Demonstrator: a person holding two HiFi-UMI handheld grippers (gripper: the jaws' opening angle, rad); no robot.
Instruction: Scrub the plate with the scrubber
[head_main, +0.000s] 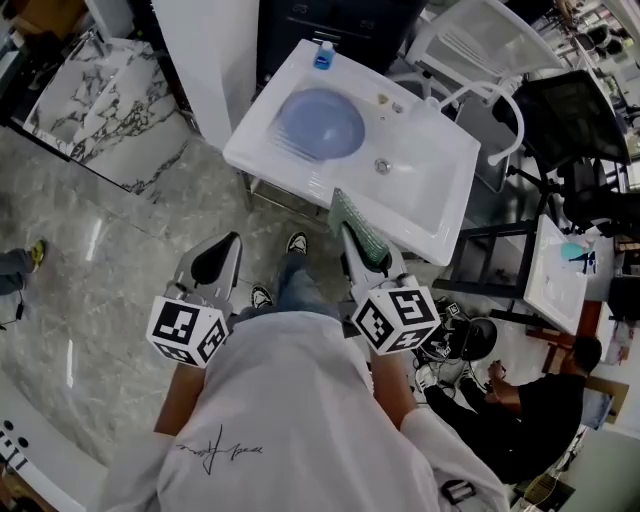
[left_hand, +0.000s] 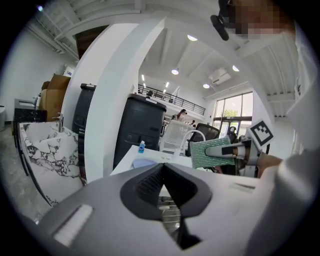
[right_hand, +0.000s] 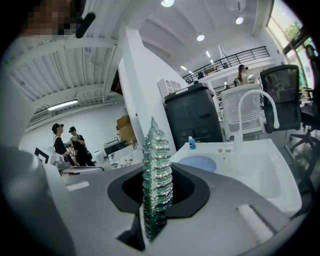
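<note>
A pale blue plate (head_main: 320, 124) lies in the left part of a white sink unit (head_main: 440, 200); it also shows in the left gripper view (left_hand: 146, 162) and the right gripper view (right_hand: 198, 163). My right gripper (head_main: 352, 225) is shut on a green scrubber (head_main: 358, 228), held upright between its jaws (right_hand: 157, 170) short of the sink's near edge. My left gripper (head_main: 222, 255) is shut with nothing in it, low and to the left of the sink. From the left gripper's camera the scrubber (left_hand: 212, 153) sits at the right.
A small blue bottle (head_main: 322, 57) stands at the sink's far edge, and a white curved tap (head_main: 495, 105) rises at its right. A drain (head_main: 382, 166) lies mid-basin. A black chair (head_main: 575, 115) and a seated person (head_main: 535, 395) are to the right. A marble-patterned slab (head_main: 95, 95) is at far left.
</note>
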